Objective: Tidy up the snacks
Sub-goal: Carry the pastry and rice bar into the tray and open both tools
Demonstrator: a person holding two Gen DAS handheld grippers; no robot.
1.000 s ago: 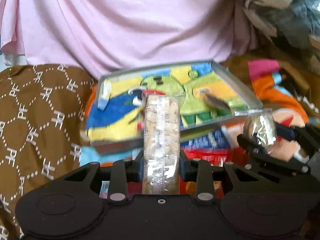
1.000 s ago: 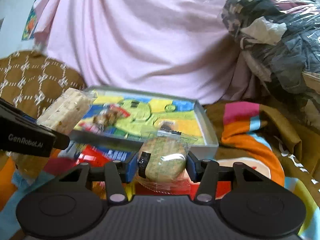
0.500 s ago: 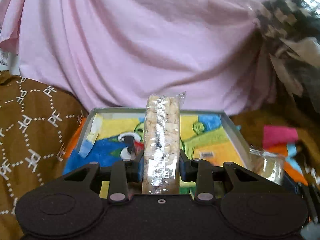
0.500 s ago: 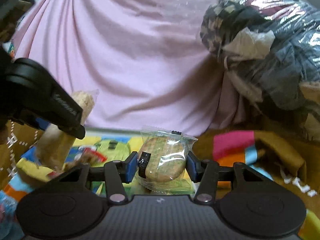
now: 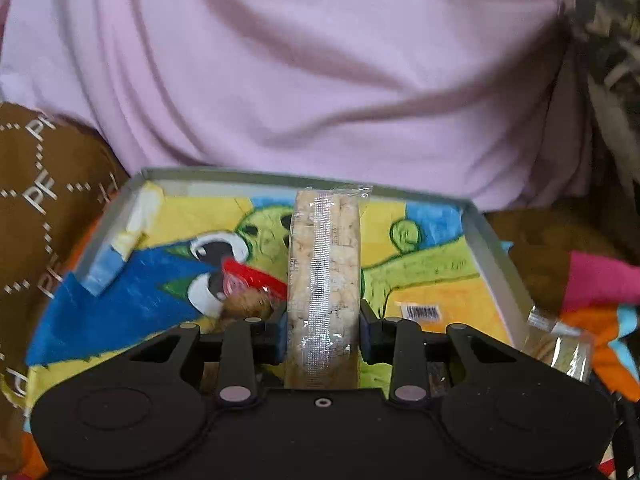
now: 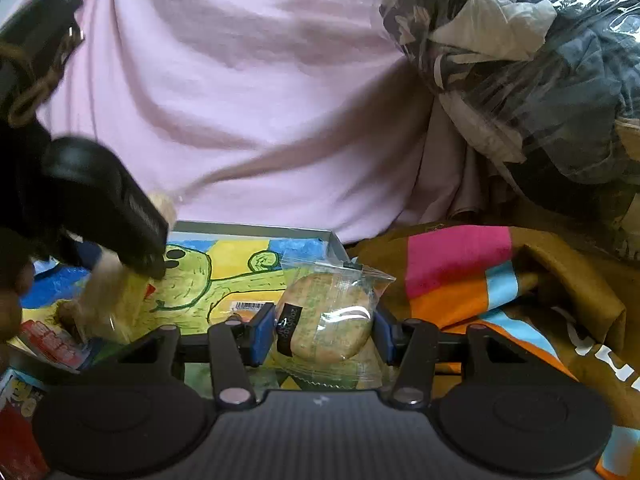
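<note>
Grippers both loaded over the tray (image 5: 494,248): left gripper (image 5: 323,334) pinched the cereal bar (image 5: 324,276) upright, right gripper (image 6: 322,334) clamped the wrapped cookie (image 6: 328,328). Best bet was lowering each onto bare tray floor, clear of the red snack pack (image 5: 250,280), before opening.

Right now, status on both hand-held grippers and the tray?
Left hand-held gripper shut on rice cracker bar, over tray. Right hand-held gripper shut on round cracker pack. Red-wrapped snack already in tray below bar.
</note>
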